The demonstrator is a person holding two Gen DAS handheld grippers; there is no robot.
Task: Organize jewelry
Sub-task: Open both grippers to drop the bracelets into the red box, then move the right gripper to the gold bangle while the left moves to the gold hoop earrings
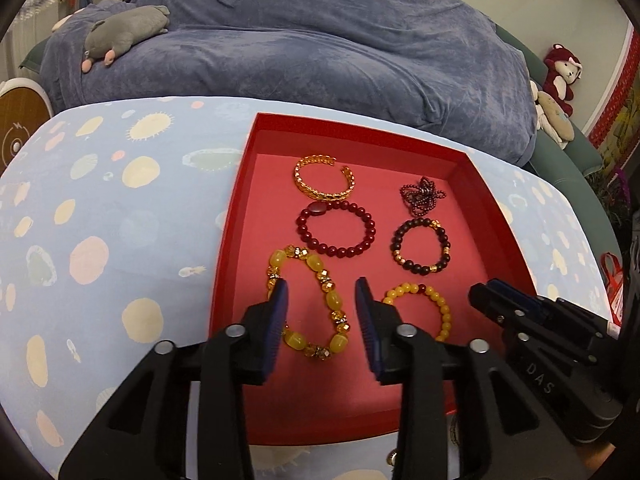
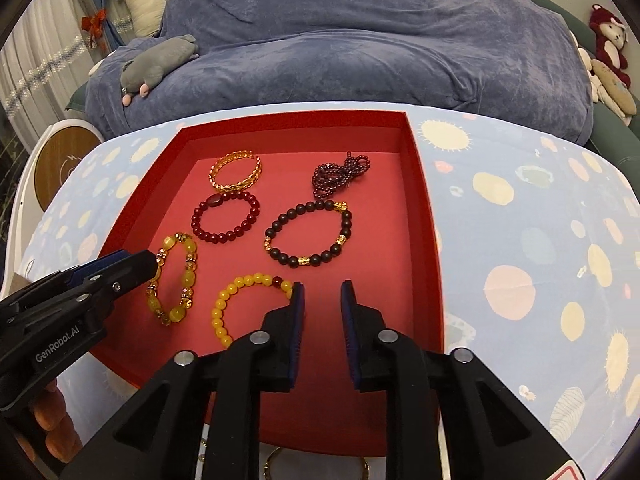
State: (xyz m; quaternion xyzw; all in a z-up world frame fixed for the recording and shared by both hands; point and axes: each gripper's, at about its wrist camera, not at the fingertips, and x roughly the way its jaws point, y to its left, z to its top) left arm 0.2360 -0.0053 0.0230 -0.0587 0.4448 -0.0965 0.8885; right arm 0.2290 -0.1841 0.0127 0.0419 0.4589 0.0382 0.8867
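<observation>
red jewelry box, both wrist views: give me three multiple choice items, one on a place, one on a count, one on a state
1. Where does the gold cuff lie in the red box?
A. far left
B. near right
C. outside it

2. How many jewelry pieces lie in the box?
A. four
B. six
C. eight

3. How does the right claw stand?
A. shut on a bracelet
B. open, holding nothing
C. clamped on the rim

Answers: 1 A, it sits in the far row, left. 2 B, five bracelets plus one bead strand. 3 B, bare red floor shows between its pads.
</observation>
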